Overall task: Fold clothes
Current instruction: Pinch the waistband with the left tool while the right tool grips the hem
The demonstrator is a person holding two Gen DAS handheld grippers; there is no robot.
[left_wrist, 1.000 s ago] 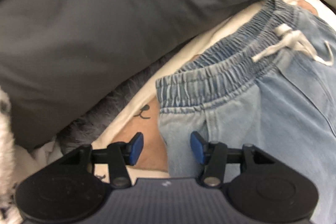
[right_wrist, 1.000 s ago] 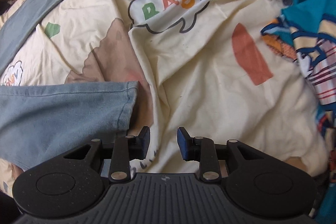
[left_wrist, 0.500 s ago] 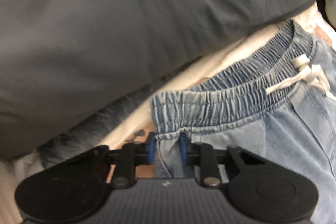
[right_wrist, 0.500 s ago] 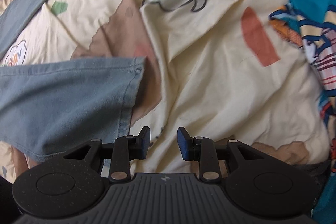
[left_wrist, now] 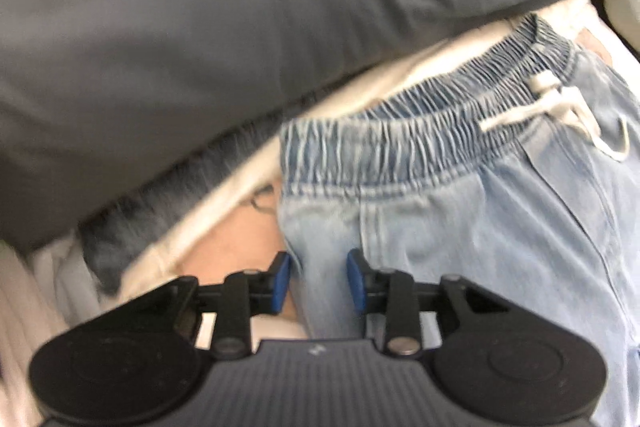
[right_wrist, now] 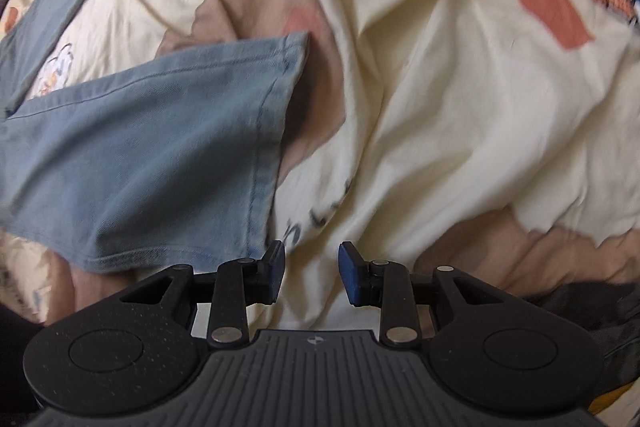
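Left claw (left_wrist: 316, 281): jaws opening, now apart, with the side edge of the jeans (left_wrist: 460, 227) between the blue pads (left_wrist: 280, 281); half a second ago they were pinched nearly together on that edge, just under the waistband.
Left view change: the waistband (left_wrist: 400, 143) sits a little higher than in the frame before; the picture is blurred.
Right claw (right_wrist: 311, 273): jaws apart with only the sheet between them, the gap the same as a second ago.
Right view change: the leg hem (right_wrist: 276, 147) looks larger and closer, and its lower corner now lies just beside the left pad (right_wrist: 274, 267); contact cannot be told.
Jeans: light blue, flat on the bed; elastic waistband with a white drawstring (left_wrist: 560, 111) under the left claw, leg end under the right.
Sheet (right_wrist: 460, 107): cream, printed, rumpled, under the jeans.
Pillow (left_wrist: 240, 27): grey, beyond the waistband.
Containers: no container shows in either view.
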